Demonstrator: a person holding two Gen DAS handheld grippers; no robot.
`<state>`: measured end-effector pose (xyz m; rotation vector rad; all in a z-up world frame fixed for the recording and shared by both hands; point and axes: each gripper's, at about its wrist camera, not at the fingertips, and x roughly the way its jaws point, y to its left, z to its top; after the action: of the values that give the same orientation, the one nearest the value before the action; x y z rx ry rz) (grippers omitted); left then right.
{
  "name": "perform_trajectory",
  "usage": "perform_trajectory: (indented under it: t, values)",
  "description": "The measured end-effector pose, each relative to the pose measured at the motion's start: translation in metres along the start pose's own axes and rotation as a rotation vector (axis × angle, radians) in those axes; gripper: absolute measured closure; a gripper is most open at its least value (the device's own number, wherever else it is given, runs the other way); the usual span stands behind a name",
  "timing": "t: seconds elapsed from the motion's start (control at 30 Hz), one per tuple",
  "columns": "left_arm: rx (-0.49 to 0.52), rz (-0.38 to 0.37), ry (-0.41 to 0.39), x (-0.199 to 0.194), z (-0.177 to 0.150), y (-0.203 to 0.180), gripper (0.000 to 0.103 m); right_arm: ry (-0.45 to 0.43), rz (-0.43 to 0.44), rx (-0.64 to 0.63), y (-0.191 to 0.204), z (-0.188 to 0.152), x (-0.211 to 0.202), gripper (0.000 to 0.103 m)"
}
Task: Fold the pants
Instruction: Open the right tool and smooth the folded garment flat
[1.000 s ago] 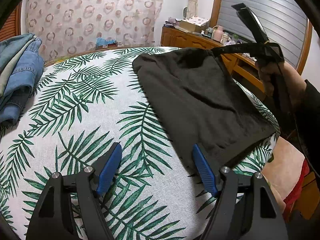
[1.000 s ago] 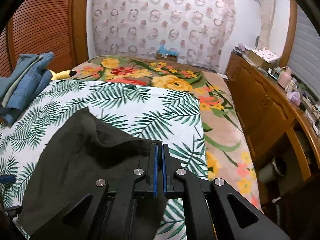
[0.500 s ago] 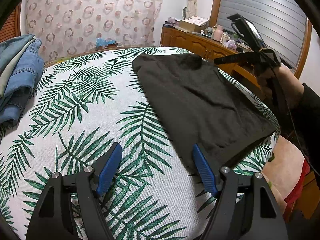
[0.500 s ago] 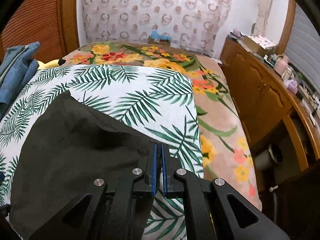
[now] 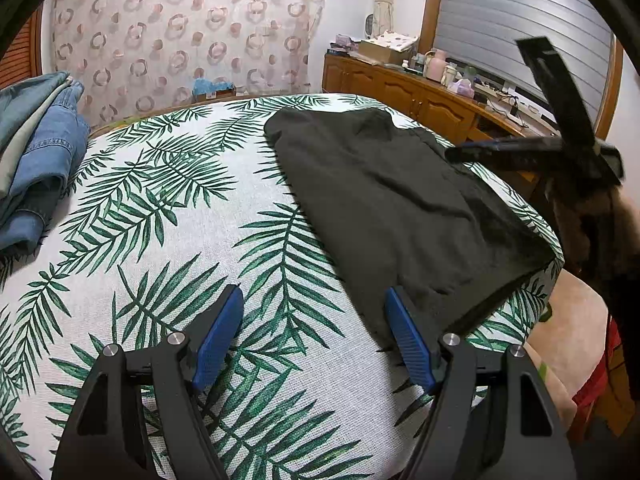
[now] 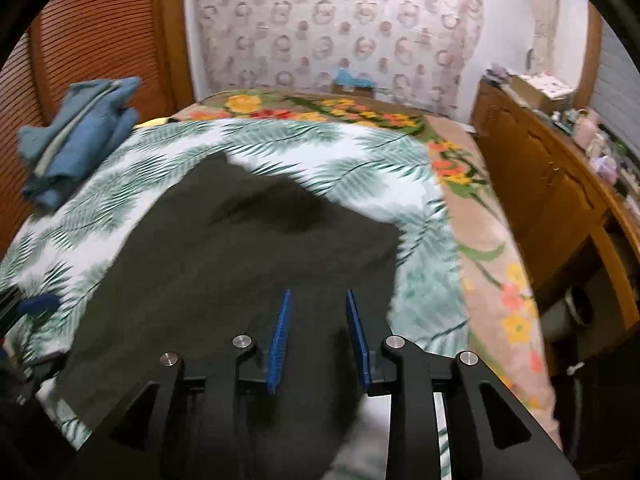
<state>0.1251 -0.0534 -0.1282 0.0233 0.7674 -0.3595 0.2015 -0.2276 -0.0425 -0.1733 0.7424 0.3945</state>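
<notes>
Dark grey pants (image 5: 392, 200) lie folded on the leaf-print bed cover (image 5: 168, 220), towards its right side. My left gripper (image 5: 313, 300) hovers open over the near edge, its right pad beside the pants' near corner, gripping nothing. My right gripper (image 6: 318, 300) is above the pants (image 6: 240, 260) with its jaws opening. The cloth lies below the blue pads and is not pinched. In the left wrist view the right gripper (image 5: 456, 155) shows blurred at the pants' right edge, held by a hand (image 5: 600, 216).
A pile of blue denim clothes (image 5: 36, 160) sits at the bed's far left (image 6: 80, 140). A flowered blanket (image 6: 480, 240) edges the bed on the right. A cluttered wooden sideboard (image 5: 420, 96) runs along the right wall.
My right gripper was shut on the pants' raised edge; its jaws have parted, the cloth has dropped flat, and the gripper has drawn back. The left gripper has not moved.
</notes>
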Motion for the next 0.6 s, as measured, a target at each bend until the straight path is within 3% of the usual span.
perform_trajectory:
  t: [0.2, 0.33, 0.43, 0.5, 0.6]
  values:
    - [0.005, 0.007, -0.001, -0.001, 0.000, -0.001, 0.029, -0.008, 0.046, -0.040, 0.026, -0.018, -0.008, 0.070]
    - [0.006, 0.007, -0.002, -0.001, 0.000, -0.002, 0.028, 0.024, 0.022, -0.063, 0.034, -0.031, 0.001, 0.069]
    - [0.006, 0.007, -0.003, -0.001, 0.000, -0.002, 0.028, -0.011, 0.015, -0.035, 0.027, -0.037, 0.001, 0.062]
    - [0.008, 0.009, -0.003, -0.002, 0.000, -0.002, 0.028, -0.030, 0.055, 0.001, 0.022, -0.041, -0.001, 0.051]
    - [0.013, 0.012, -0.005, -0.002, -0.001, -0.004, 0.028, -0.044, 0.052, -0.009, 0.024, -0.047, -0.003, 0.042]
